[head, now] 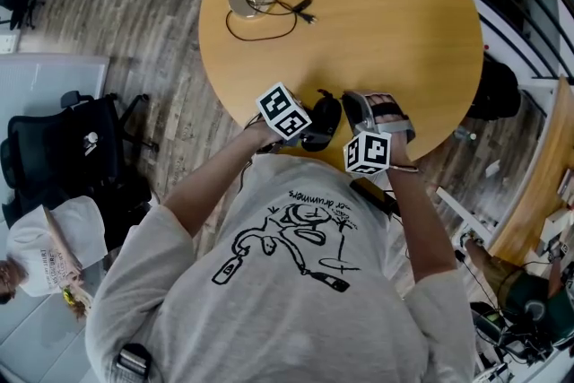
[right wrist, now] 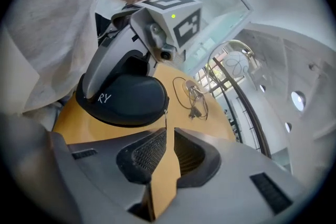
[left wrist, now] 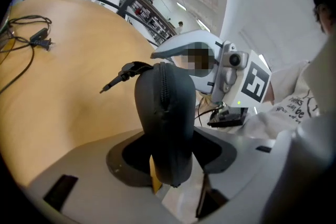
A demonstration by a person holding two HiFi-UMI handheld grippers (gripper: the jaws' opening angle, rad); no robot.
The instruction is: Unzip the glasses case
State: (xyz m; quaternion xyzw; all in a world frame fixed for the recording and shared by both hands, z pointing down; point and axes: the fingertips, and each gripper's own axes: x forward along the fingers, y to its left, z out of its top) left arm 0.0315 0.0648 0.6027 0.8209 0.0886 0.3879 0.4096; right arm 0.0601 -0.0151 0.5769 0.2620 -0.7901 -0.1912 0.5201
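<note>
One glasses case (left wrist: 165,113) (zip shut) clamped in L gripper (left wrist: 170,162); R gripper (right wrist: 167,149) closed.

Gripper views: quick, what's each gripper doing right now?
The left gripper is closed on the glasses case.
The right gripper is closed, apparently pinching the zipper pull.

Matt fabric glasses case (left wrist: 164,113), smooth wooden table (head: 377,22)

A dark grey zipped glasses case (left wrist: 165,113) stands upright at lower centre, clamped in the left gripper (left wrist: 177,189), tan wooden table (left wrist: 58,92) behind.
</note>
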